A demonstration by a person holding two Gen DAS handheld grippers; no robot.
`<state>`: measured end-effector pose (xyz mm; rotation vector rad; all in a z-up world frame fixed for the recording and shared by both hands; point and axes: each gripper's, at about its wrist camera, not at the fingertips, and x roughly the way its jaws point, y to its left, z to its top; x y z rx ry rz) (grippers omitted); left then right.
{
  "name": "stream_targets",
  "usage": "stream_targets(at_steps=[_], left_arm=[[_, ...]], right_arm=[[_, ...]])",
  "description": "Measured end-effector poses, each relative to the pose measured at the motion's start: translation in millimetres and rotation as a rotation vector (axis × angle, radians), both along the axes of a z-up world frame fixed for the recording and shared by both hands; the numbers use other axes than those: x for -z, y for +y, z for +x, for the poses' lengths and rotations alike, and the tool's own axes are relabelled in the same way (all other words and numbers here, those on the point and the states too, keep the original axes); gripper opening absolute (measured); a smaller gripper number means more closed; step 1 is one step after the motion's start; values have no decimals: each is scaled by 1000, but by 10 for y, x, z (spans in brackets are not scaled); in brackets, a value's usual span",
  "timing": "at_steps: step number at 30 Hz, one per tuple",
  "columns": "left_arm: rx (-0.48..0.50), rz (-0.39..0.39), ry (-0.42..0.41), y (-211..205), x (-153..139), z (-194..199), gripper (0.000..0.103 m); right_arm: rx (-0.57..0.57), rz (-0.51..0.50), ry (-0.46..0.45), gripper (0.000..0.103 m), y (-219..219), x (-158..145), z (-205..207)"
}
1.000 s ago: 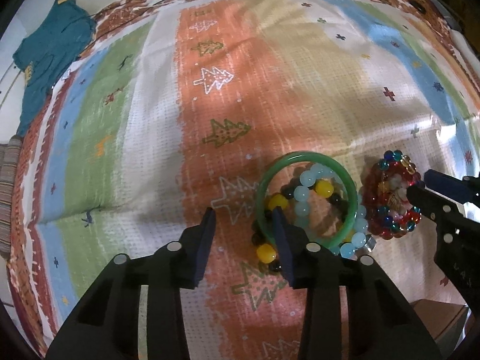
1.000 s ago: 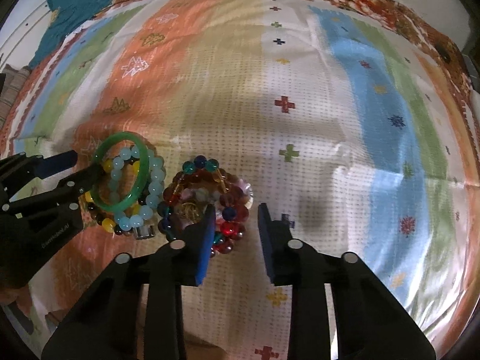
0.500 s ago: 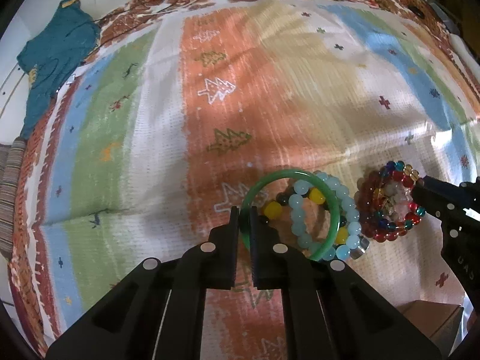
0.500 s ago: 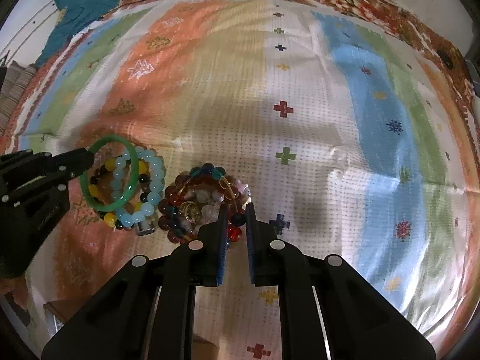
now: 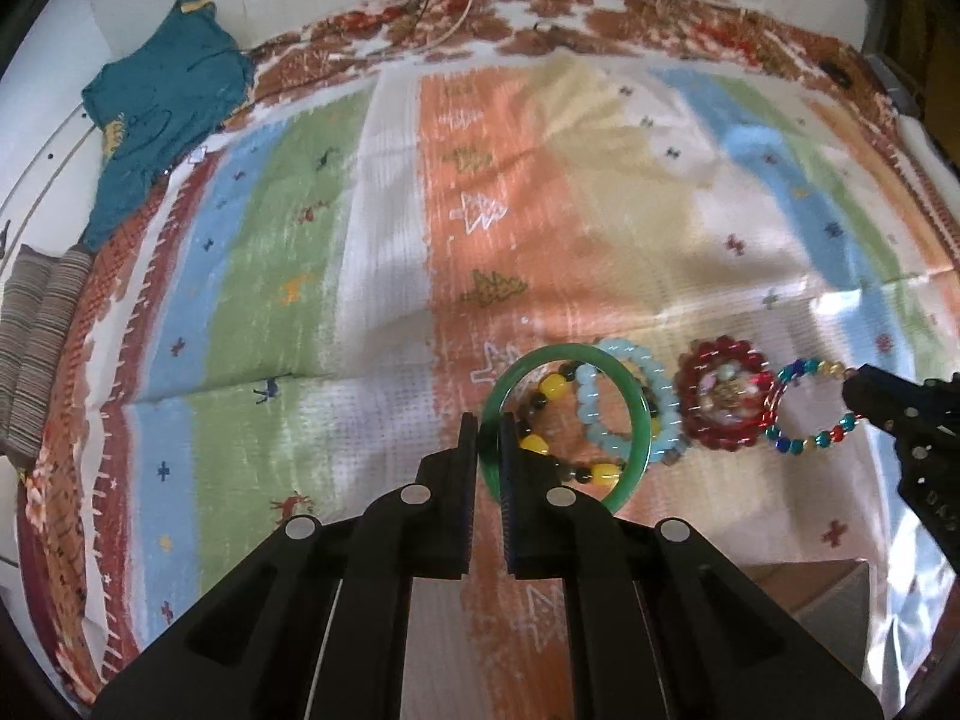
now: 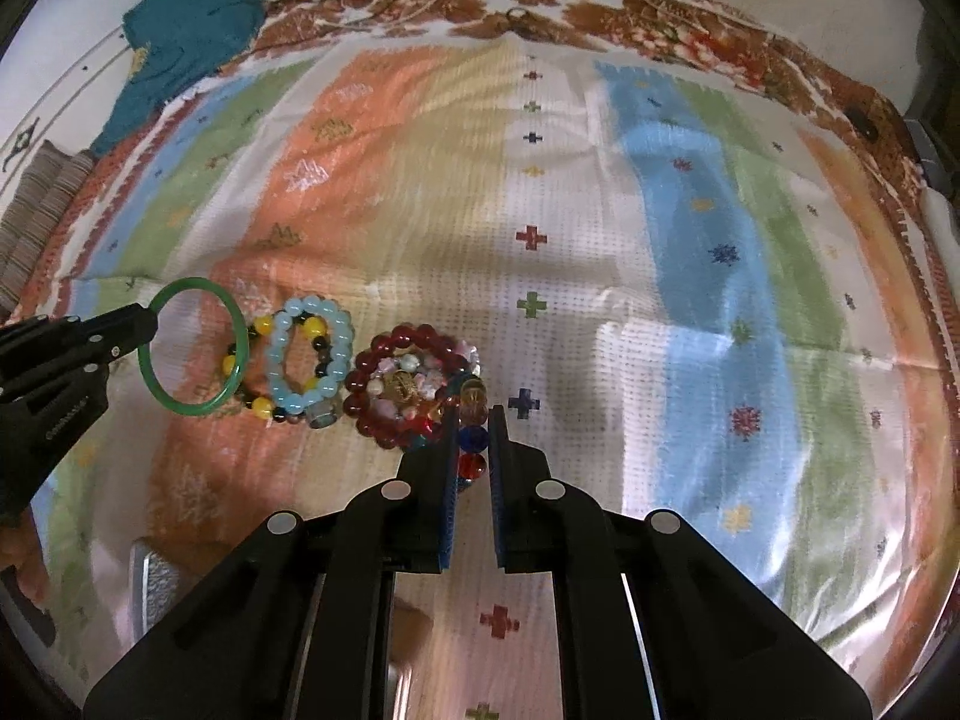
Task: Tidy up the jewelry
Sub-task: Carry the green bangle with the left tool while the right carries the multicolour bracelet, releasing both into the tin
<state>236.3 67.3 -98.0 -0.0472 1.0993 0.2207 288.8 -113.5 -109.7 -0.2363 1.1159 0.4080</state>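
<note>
Left wrist view: the left gripper [image 5: 491, 450] was closed on the rim of the green bangle [image 5: 630, 396], which a second earlier lay flat on the striped cloth [image 5: 384, 276] between open jaws; it now stood raised above the yellow-and-black bead bracelet [image 5: 555, 387].

Right wrist view: the right gripper [image 6: 472, 450] was clamped on the multicoloured bead bracelet [image 6: 472, 435], lifted from the dark red bead bracelet [image 6: 390, 354] just right of the pale blue bead bracelet [image 6: 336, 324]. Both pieces appeared separated for sorting. Embossed lettering on the gripper bodies was illegible.
</note>
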Motion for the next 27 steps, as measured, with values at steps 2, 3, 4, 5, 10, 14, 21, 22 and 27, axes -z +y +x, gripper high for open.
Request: stream_targets(at_steps=[2,3,4,5,10,14,21,22,27], left_arm=[[0,-8,-16,-25,-73,-43,6],[1,-9,-22,-41,-97,-56,6],[3,-11,-27,-62,-124,-76,6],[5,-14,-31,-77,-144,-96,6],[17,-27,-49,-144,-245,-199,6],[17,-41,-64,-154,-318,-268,6],[19,-55,-74,-175,-393,-408,6],[20,-56,-76,-177,-406,-430,6],[23,-60,-89,-204,-471,-548,6]], right_arm=[[-1,-3,-14,10,-11,-46,-37],[-1,-5,-18,10,-17,-59,-44],[0,-6,-23,10,-20,-72,-57],[1,-4,-26,10,-27,-87,-67],[4,16,-40,10,-77,-174,-125],[-2,18,-57,10,-86,-243,-198],[-8,7,-86,10,-112,-319,-336],[-10,10,-88,10,-114,-334,-351],[-22,27,-111,10,-122,-457,-482]])
